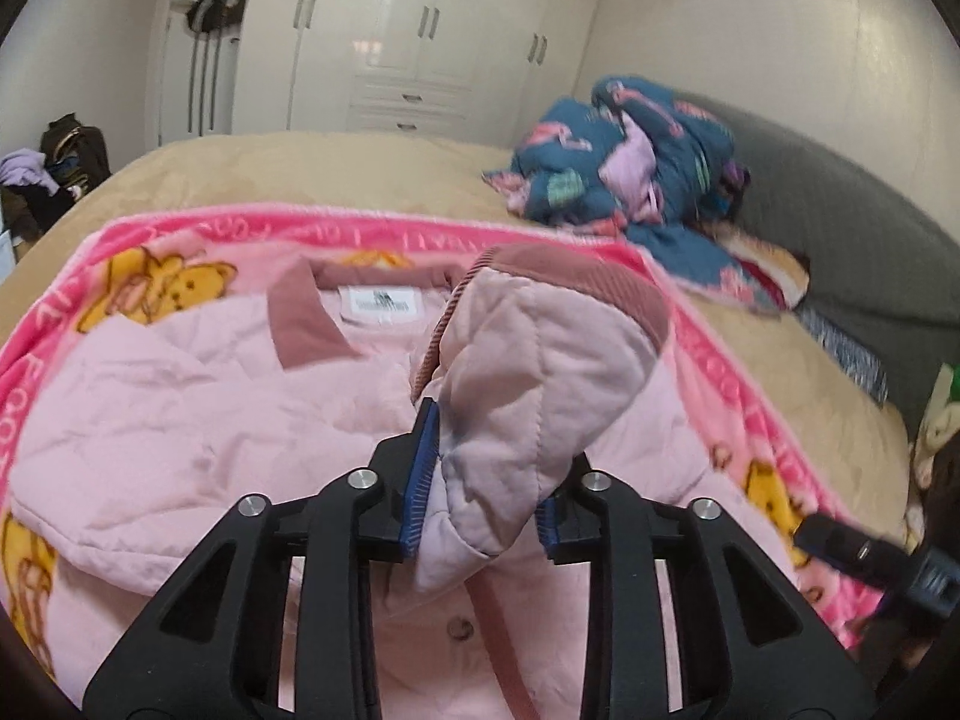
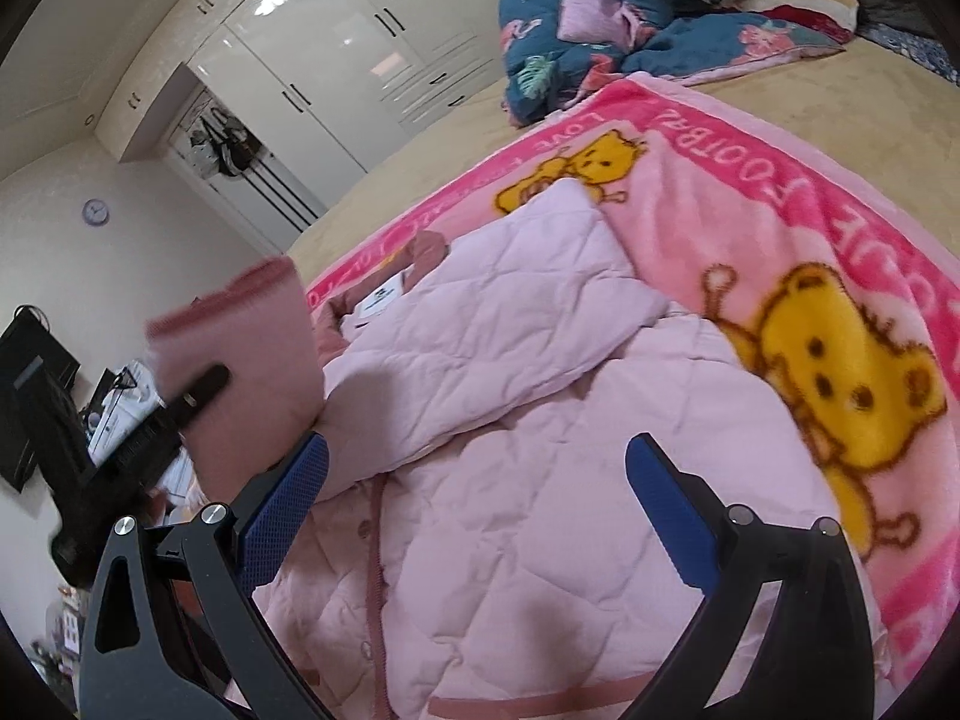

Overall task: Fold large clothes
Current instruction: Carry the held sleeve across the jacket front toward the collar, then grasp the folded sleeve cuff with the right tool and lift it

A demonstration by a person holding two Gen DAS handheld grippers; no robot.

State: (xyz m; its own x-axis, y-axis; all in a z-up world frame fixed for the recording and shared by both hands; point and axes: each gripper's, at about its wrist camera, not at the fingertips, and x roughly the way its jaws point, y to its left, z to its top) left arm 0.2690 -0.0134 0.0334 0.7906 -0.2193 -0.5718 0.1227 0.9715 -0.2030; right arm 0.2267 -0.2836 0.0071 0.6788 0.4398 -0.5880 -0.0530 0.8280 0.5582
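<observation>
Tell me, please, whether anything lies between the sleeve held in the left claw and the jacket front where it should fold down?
Nothing visible does. The left claw holds the sleeve raised above the jacket, whose front is bare quilted fabric. The right claw hovers open over the lower jacket, beside that path, not in it.

Low in the left wrist frame, the left matte black plastic two-finger gripper (image 1: 483,480) spreads out as angular linkage arms with triangular cut-outs, joined by round silver pivot screws (image 1: 365,478). Its fingers end in ribbed blue rubber pads (image 1: 420,474), edged like fine comb teeth. Across the bottom of the right wrist frame, the right matte black two-finger gripper (image 2: 477,468) has the same build: slotted black arms, silver pivot screws (image 2: 213,513), and broad blue pads (image 2: 288,504) with a dimpled, knurled face.
</observation>
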